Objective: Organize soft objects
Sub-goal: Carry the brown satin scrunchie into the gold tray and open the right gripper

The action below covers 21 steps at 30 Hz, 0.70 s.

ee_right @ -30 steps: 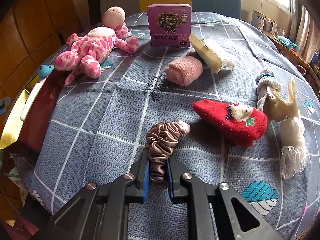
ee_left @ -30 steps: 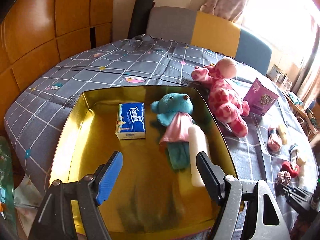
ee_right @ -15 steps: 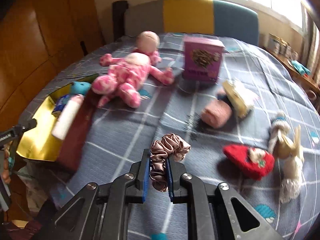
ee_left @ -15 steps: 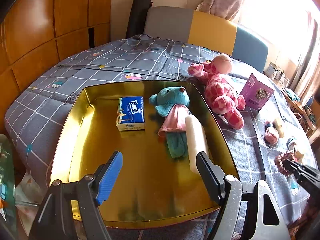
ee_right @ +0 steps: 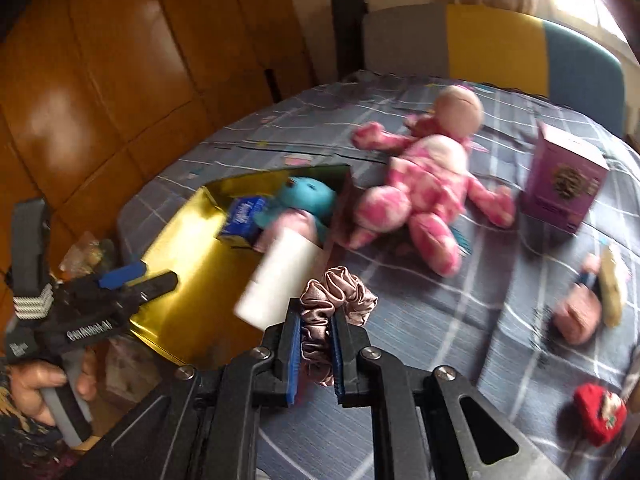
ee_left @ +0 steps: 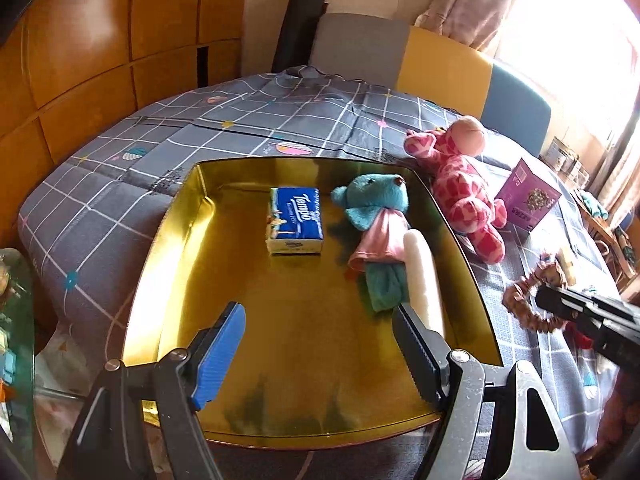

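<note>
right gripper (ee_right: pixel 314 346) clamped on dusty-pink satin scrunchie (ee_right: pixel 334 304), carried above the grey checked tablecloth (ee_right: pixel 420 320) beside the shiny gold tin tray (ee_left: pixel 304 364) | left gripper (ee_left: pixel 320 348) jaws apart, empty, over tray | risk: scrunchie released early lands outside the rim

Looks like someone's home: glossy orange-brown wooden wall panels (ee_left: pixel 100 40), a grey-yellow-blue padded bench (ee_left: pixel 420 64), pale curtains (ee_left: pixel 468 0), checked grey quilted tablecloth (ee_left: pixel 280 116).

Both wrist views look steeply down, left close over the gold tray (ee_left: pixel 172 248), right from beside it, sharing it.
</note>
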Tool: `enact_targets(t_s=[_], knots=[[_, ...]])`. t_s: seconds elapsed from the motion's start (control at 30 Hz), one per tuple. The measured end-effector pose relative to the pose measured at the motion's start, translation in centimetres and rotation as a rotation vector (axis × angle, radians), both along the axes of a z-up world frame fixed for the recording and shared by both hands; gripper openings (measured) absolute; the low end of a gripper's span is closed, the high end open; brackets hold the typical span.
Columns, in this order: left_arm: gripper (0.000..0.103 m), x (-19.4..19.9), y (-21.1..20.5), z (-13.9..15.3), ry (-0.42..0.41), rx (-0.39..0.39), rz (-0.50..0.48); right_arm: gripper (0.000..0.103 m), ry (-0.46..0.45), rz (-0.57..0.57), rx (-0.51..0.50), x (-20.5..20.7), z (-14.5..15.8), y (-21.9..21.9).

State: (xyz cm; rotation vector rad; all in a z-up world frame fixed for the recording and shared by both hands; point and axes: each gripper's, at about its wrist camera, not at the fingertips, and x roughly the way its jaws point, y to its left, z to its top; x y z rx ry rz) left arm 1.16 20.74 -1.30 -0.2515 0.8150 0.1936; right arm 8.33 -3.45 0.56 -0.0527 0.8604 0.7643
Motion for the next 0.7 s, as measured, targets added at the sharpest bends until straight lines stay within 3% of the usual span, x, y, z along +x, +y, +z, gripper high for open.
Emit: enact_targets(t_s=[0.23, 0.37, 0.63, 0.7], knots=[[0.077, -0.4, 1.8, 0.1, -0.004, -0.014, 0.05, 0.011, 0.028, 0.08, 0.08, 1.3, 0.8, 5.0], [0.077, -0.6, 2.8, 0.1, -0.011, -0.016, 0.074, 0.011, 0.076, 0.121, 0.075, 1.7, 0.2, 8.1], [0.077, -0.5, 4.0, -0.4, 0.002, -0.024, 0.107, 0.013, 0.152, 0.203, -0.077, 3.2, -3.3, 15.4], [0.076, -0.5, 4.0, -0.5, 0.005, -0.026, 0.106, 0.021, 0.153, 0.204, -0.137, 3.5, -4.7, 16.6]])
